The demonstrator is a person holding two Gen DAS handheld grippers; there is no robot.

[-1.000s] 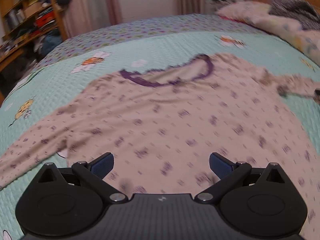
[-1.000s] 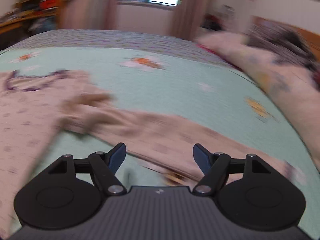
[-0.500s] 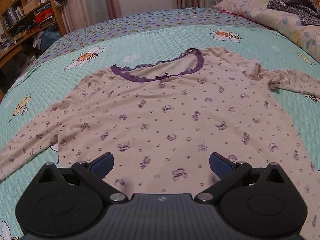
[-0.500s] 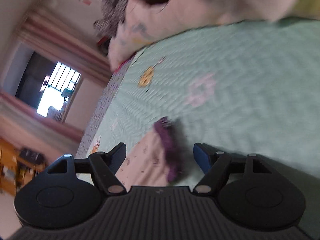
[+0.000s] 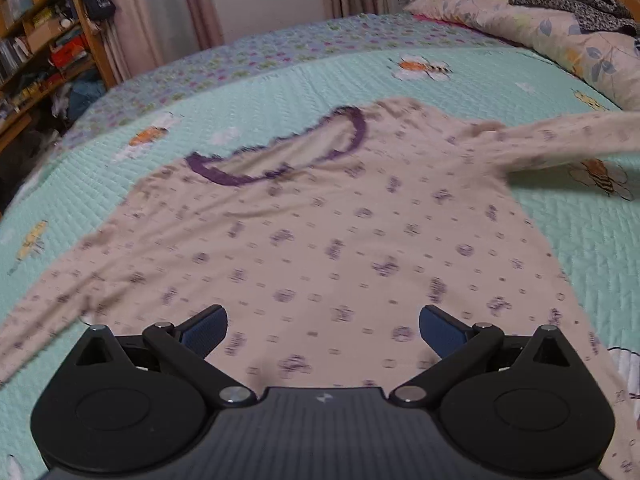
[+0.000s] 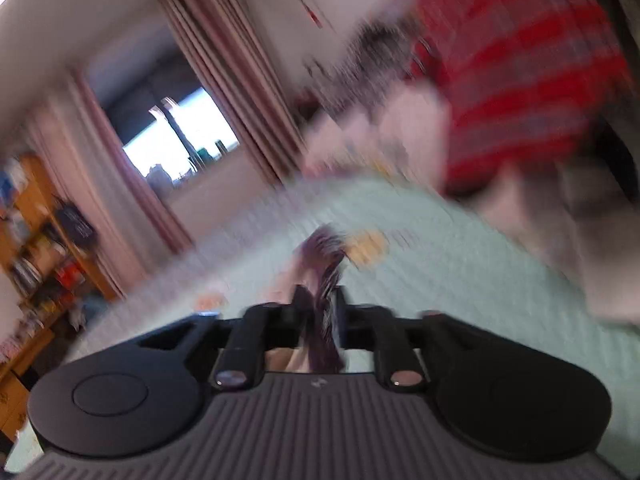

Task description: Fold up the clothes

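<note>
I see a pale pink long-sleeved top (image 5: pixel 328 240) with small purple prints and a purple lace neckline (image 5: pixel 280 152), spread flat and front up on the bed. Its left sleeve (image 5: pixel 52 308) lies flat, angled outward. Its right sleeve (image 5: pixel 560 140) stretches off sideways; the purple-trimmed cuff (image 6: pixel 322 276) sits bunched between closing jaws.

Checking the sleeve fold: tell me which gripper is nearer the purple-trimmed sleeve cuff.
Right. The right gripper has the sleeve cuff between its closing jaws. The left gripper hangs open over the top's lower body, far from that cuff.
</note>
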